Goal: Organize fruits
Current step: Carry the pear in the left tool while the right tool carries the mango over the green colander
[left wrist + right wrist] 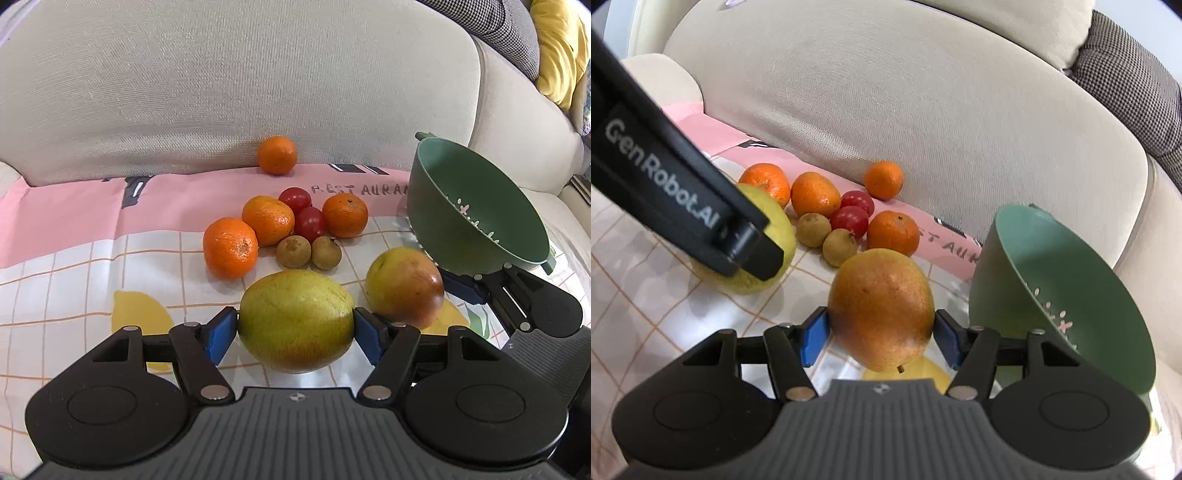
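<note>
Readable text: "GenRobot.AI" in grey print along the black body of the left tongs [753, 240], seen in the right wrist view. The cloth [74, 266] carries hand-style lettering "RESTAURAN", cut off by the bowl; the right wrist view shows only "STAUR". Cloth is pink at the back, white with an orange grid at the front, with yellow lemon prints. It lies on a beige sofa seat, backrest [221, 92] right behind.

Container: one green colander bowl [476, 206], tilted, mouth facing the cameras. Pale slots at the bottom. No fruit visible inside. It sits on the right edge of the cloth, just beside the right tongs.

Left tongs [295, 334]: clenched on a yellow-green mango [295, 321], blue pads [221, 338] pressing both sides. Whether the mango is clear of the cloth cannot be told.

Right tongs [881, 338]: grasping an orange-red mango [881, 310], pads against both flanks, close to the bowl's rim. Left wrist view shows this mango [404, 288] right of the green one, near but apart.

Loose fruit on the cloth behind both mangoes:
- three mandarins [231, 247] [268, 220] [345, 216] in a cluster
- two red tomatoes [294, 199] [309, 223], touching, between the mandarins
- two small brown fruits [293, 252] [326, 253] side by side in front of the tomatoes
- a fourth mandarin [277, 155] alone at the back, against the backrest
</note>
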Motion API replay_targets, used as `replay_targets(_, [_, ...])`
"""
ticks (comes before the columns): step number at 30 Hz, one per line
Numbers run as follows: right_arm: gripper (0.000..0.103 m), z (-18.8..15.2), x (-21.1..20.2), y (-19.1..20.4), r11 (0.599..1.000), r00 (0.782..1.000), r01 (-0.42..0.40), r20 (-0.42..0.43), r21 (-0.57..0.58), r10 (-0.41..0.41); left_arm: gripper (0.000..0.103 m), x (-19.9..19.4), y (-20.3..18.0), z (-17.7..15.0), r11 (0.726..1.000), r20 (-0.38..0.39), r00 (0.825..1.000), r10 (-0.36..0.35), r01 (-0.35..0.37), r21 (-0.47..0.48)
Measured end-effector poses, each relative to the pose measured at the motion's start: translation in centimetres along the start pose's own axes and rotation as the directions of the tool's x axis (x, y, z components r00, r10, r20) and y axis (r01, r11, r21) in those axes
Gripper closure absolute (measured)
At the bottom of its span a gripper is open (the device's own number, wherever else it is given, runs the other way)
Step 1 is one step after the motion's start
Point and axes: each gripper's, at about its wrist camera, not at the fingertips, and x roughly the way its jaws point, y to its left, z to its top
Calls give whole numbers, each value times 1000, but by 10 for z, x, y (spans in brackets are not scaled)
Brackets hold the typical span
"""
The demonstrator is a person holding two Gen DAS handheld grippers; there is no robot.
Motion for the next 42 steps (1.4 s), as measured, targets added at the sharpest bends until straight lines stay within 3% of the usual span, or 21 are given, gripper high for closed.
replay_targets(17, [44, 13, -34, -28, 993, 1000, -17, 20, 118, 15, 25, -45, -17, -9, 999, 55, 998, 33, -34, 19])
replay_targets(22, [44, 6, -62, -29, 991, 998, 23, 55, 130, -30, 25, -57, -29, -1, 999, 97, 995, 23, -26, 32])
replay_targets(29, [44, 18, -77, -73, 973, 990, 86, 89, 215, -107, 25, -64, -47, 16, 999, 129, 991, -20, 15, 43])
replay_targets(35, [44, 34, -52, -117, 952, 993, 111, 18, 284, -121, 25, -63, -55, 31, 998, 136, 988, -67, 64, 25])
replay_targets(39, [44, 42, -15, -138, 953, 995, 74, -92, 293, -49, 25, -60, -57, 38, 995, 138, 985, -101, 103, -5])
replay_targets(42, [44, 39, 8, -148, 940, 983, 10, -175, 340, 53, 25, -60, -57, 41, 993, 143, 983, -117, 121, -15])
